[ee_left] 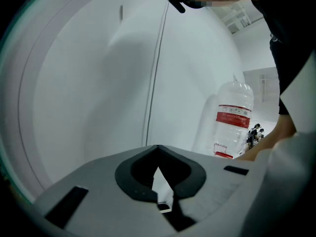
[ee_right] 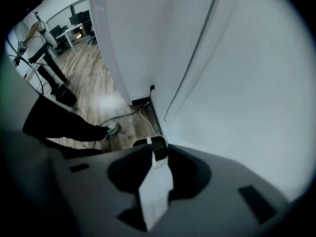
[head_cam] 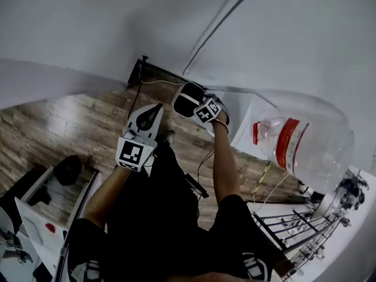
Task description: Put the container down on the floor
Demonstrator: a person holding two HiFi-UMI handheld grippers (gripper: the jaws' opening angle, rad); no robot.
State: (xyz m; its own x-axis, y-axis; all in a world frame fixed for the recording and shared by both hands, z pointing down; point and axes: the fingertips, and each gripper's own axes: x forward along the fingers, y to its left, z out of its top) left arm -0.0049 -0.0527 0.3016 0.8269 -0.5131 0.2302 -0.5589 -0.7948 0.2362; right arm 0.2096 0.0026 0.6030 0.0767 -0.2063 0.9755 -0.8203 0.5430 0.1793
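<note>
Container [head_cam: 305, 145] stands well off to your right, apparently on a white surface, not held. Your left gripper [ee_left: 158, 148] and right gripper [ee_right: 157, 144] hang closed and empty above the floor [head_cam: 88, 122]. You haven't reached yet, so open both and swing right.

We lose the container's [ee_left: 233, 115] foot behind the left gripper [ee_left: 158, 148]; clutter [ee_left: 255, 134] beside it is unreadably small.

Clear container [head_cam: 320, 151] with red label [head_cam: 286, 143]; brown wood-grain floor [head_cam: 88, 119].
</note>
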